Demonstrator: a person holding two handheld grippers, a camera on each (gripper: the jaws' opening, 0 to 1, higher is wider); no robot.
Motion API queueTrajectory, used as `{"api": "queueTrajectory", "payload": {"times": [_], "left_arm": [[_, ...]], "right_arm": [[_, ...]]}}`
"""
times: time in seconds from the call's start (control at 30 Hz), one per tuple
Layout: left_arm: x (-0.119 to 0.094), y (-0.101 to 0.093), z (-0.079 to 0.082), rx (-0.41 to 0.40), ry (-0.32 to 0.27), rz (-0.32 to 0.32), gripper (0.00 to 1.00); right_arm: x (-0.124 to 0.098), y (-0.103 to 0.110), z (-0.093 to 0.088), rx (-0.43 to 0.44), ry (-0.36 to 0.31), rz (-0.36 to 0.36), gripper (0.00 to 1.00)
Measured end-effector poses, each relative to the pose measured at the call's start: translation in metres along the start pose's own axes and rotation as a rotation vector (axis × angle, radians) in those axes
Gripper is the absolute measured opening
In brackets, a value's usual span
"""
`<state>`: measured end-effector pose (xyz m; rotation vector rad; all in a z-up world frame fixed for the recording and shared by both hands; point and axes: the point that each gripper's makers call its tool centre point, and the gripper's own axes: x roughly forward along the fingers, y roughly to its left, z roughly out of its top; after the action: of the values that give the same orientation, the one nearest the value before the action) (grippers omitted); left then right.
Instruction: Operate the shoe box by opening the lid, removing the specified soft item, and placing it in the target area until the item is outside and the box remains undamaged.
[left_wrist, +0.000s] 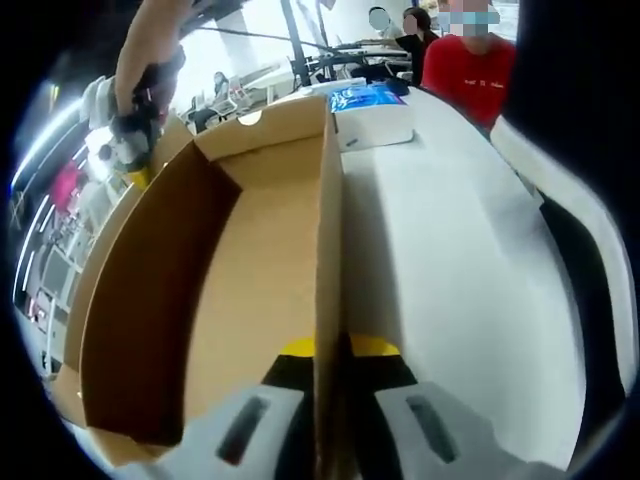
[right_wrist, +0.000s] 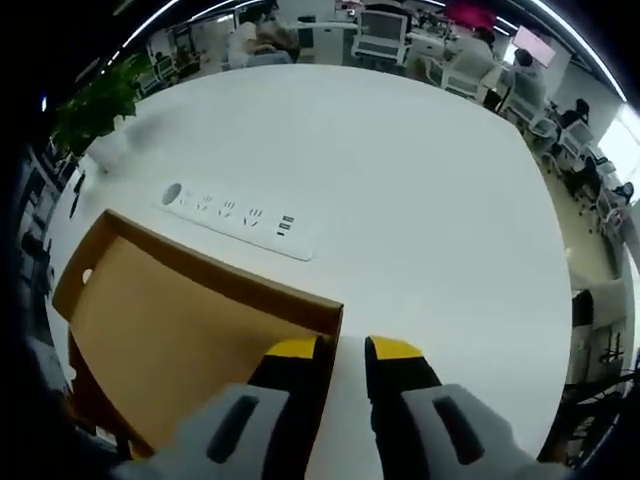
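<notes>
Cardboard, plain brown: one shoe box (left_wrist: 250, 270) sits on the white table (left_wrist: 450, 260), open and bare inside, its near end cut off below my view. My left gripper (left_wrist: 326, 352) is clamped on the box's upright wall, one jaw either side. My right gripper (right_wrist: 343, 348) pinches a box corner, jaws nearly together. Ahead of it lies one white power strip (right_wrist: 235, 220). Beyond my left jaws lies one blue-printed packet (left_wrist: 372, 112), its label unreadable.

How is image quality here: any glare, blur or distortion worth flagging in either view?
Left gripper view: windows behind blow out to white, the far hand is motion-blurred, and the box wall runs sharp between the jaws. Right gripper view: evenly lit, table bowed by fisheye, power strip legible, background soft.
</notes>
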<state>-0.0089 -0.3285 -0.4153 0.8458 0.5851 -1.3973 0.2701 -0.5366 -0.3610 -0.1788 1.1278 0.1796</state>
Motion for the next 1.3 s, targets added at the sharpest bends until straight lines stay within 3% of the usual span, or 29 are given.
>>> {"api": "queueTrajectory", "payload": {"times": [0.27,0.33,0.47,0.63,0.87,1.07,1.3], "left_arm": [[-0.004,0.0,0.003,-0.003,0.0,-0.002,0.03],[-0.003,0.0,0.002,-0.003,0.0,-0.003,0.03],[-0.003,0.0,0.002,-0.005,0.0,-0.003,0.03],[-0.004,0.0,0.003,-0.008,-0.002,-0.01,0.03],[-0.003,0.001,0.002,-0.014,-0.002,-0.011,0.03],[-0.006,0.002,0.005,-0.02,-0.003,-0.01,0.03],[-0.004,0.002,0.003,-0.021,-0.006,-0.013,0.03]], "right_arm": [[0.005,0.009,0.005,0.003,0.028,0.042,0.04],[0.005,0.01,0.004,-0.029,0.035,0.029,0.04],[0.0,0.01,0.004,0.034,0.033,0.049,0.03],[-0.01,0.013,0.006,0.004,0.033,0.04,0.03],[-0.021,0.011,0.017,-0.027,-0.011,0.03,0.03],[-0.046,0.015,0.024,-0.103,-0.071,0.016,0.04],[-0.054,0.013,0.03,-0.115,-0.106,0.013,0.04]]}}
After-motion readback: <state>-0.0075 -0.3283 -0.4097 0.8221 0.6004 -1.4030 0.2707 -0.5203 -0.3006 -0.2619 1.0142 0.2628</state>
